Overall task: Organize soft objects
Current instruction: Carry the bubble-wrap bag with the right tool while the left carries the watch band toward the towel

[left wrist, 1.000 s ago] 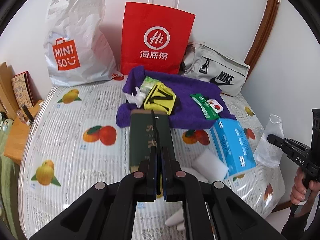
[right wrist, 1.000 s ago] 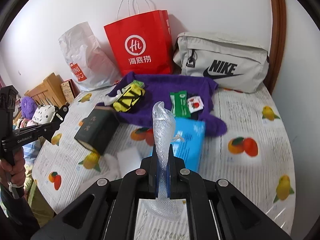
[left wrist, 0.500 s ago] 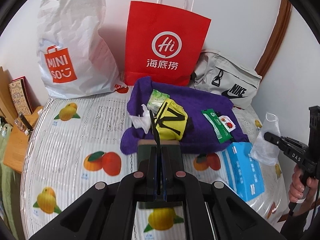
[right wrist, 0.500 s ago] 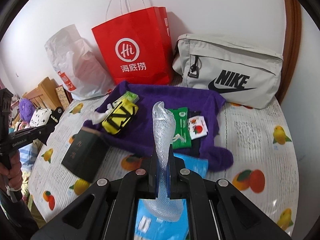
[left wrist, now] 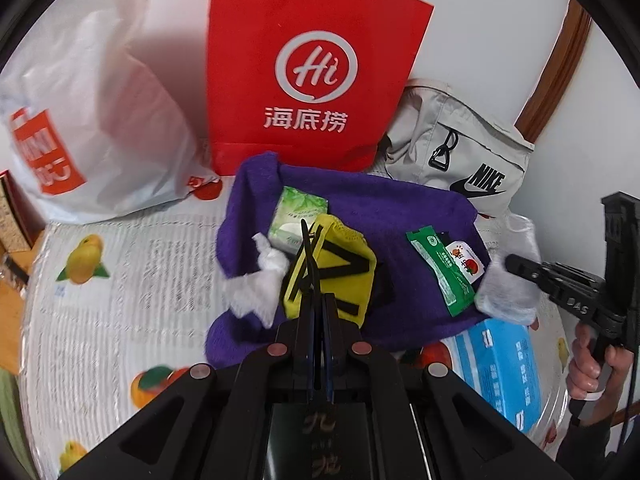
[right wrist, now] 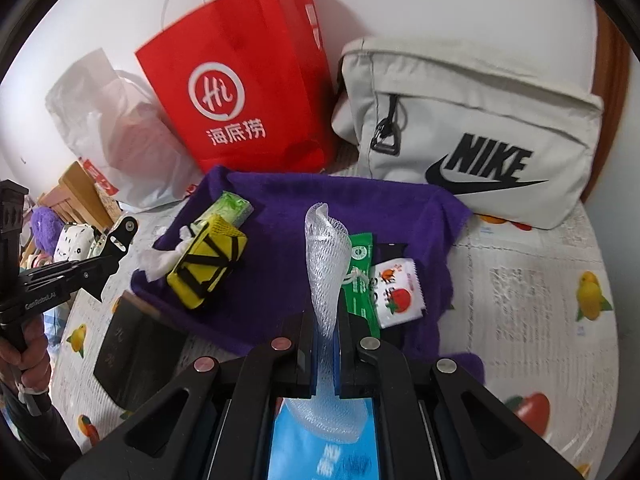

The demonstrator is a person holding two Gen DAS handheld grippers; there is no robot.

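— What is each hand-held gripper doing?

— The right hand-held gripper (right wrist: 325, 344) is clenched on a strip of translucent white foam netting (right wrist: 325, 264), soft and open-meshed, which stands up from between its fingers and curls at the top. The left hand-held gripper (left wrist: 316, 320) is pinched on a thin black edge belonging to a dark green rectangular box with gold characters (right wrist: 136, 348); the box hangs tilted below it, at the near edge of the towel.

— How are the hands posed?

— Each fist wraps a black pistol grip, the grippers levelled forward over the bed, the left hand (right wrist: 24, 356) low at one side, the right hand (left wrist: 592, 364) at the other.

— And beyond them?

— One fuzzy purple towel (right wrist: 300, 208) lies rumpled on the fruit-printed bedcover (right wrist: 540, 280), carrying one yellow knitted pouch with black stripes (right wrist: 208, 260), a crumpled white tissue (right wrist: 160, 260), one pale green tissue pack (left wrist: 296, 216) and two glossy sachets — green (left wrist: 440, 268), and white with tomatoes (right wrist: 396, 292). A blue tissue pack (left wrist: 500, 368) lies nearer. Behind stand three bags: red paper (right wrist: 240, 92), white plastic (left wrist: 92, 120), grey fabric (right wrist: 472, 128).
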